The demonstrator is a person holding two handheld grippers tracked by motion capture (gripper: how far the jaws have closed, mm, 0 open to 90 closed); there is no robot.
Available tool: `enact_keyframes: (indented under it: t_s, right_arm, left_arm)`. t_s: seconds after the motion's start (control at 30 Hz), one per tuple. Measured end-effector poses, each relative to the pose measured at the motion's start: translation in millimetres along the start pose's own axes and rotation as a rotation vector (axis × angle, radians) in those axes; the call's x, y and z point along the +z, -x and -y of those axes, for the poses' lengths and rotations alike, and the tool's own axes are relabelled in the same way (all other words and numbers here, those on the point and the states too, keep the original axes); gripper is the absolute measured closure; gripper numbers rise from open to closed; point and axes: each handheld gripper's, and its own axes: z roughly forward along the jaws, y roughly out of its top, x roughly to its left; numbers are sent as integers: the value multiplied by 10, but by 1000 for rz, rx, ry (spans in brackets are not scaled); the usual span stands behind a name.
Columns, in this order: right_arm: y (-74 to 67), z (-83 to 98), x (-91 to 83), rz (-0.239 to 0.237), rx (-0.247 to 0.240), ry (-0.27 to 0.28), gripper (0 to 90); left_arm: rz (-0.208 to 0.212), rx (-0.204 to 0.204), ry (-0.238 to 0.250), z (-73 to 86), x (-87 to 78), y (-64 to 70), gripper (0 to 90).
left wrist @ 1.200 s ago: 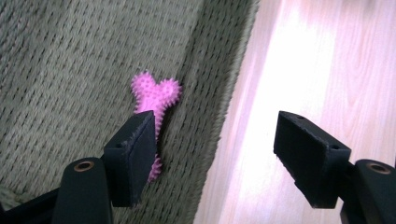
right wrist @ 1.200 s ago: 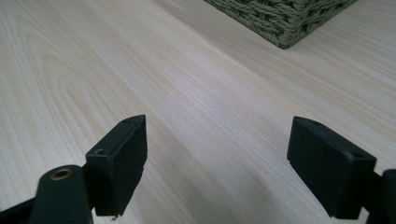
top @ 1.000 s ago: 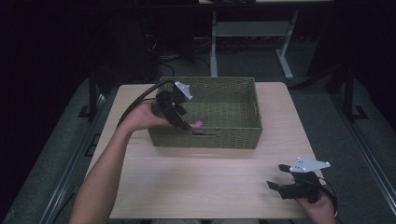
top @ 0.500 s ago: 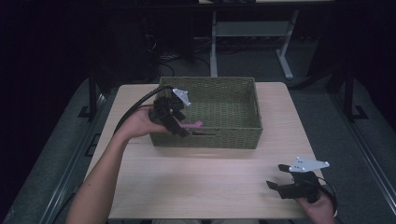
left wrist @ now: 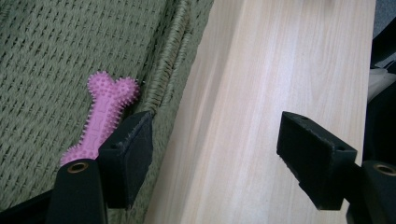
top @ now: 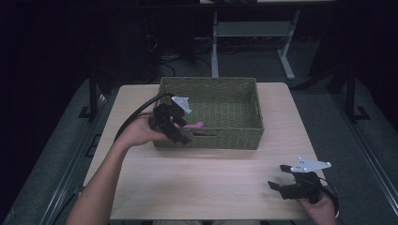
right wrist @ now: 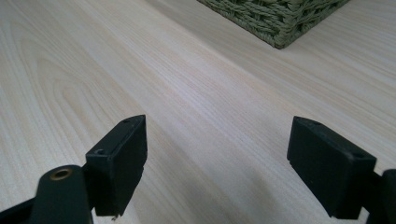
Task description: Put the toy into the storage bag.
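Pale wood-grain tabletop [top: 197,183], light laminate w/ long streaks running across; no brand, label or writing readable on anything in view.

Far left, high view: dark grey padded floor/mat beside table, black frame leg. Person's left forearm comes up from bottom left to the left gripper [top: 174,123], held at near-left corner of basket, grey three-cornered plate on top, black cable looping back over the table's left side.

Left gripper view: jaws spread wide apart, nothing between them. One jaw sits over basket's near wall, other over bare wood. Pink spiky bone toy [left wrist: 100,116] lies flat on woven basket floor, just beside the wall and close to the nearer jaw; can't tell if jaw touches it. In high view the pink toy shows as a small tip [top: 196,125] poking past the gripper, inside basket at near-left.

Centre: olive-green woven basket [top: 244,133], rectangular, handle slot in near wall, sits on far half of table.

Right, near edge: right gripper [top: 283,181] in person's hand low over table, well apart from basket. Right gripper view: jaws wide apart, empty, bare wood between; basket corner [right wrist: 280,18] at top.

Room behind: very dark; white desk frame legs, tangled cables on floor.
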Motion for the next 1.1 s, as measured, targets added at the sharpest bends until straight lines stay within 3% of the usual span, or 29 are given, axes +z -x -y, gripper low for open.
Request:
enact_keyframes:
  t_s: [1.1]
  right_arm:
    - [10,14,29,7,10,-7,196]
  left_arm:
    - [1,-55,26,385,153,239,262]
